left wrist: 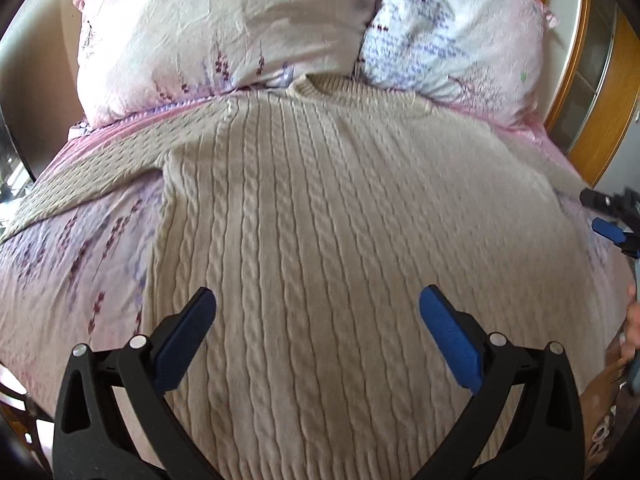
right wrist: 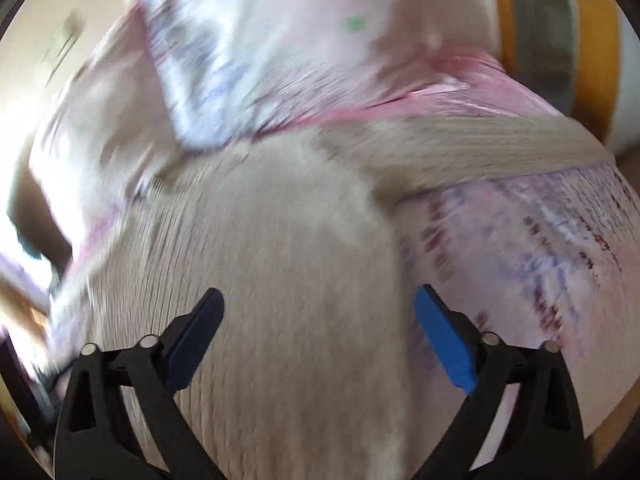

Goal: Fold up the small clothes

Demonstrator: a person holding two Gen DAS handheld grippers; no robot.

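A cream cable-knit sweater [left wrist: 312, 208] lies flat on the bed, collar toward the pillows, one sleeve stretched out to the left. My left gripper [left wrist: 318, 312] hovers open above its lower half, nothing between the blue pads. The right gripper [left wrist: 612, 220] shows at the right edge of the left wrist view, beside the sweater's right side. In the blurred right wrist view the right gripper [right wrist: 320, 312] stands open over the sweater [right wrist: 280, 240], near its right edge, with a sleeve [right wrist: 480, 148] running off to the upper right. Its jaws hold nothing.
Two floral pillows [left wrist: 224, 28] [left wrist: 452, 36] lie at the head of the bed. The pink floral bedspread [left wrist: 80, 264] surrounds the sweater. A wooden cabinet [left wrist: 612, 92] stands to the right. A hand [left wrist: 632, 328] shows at the right edge.
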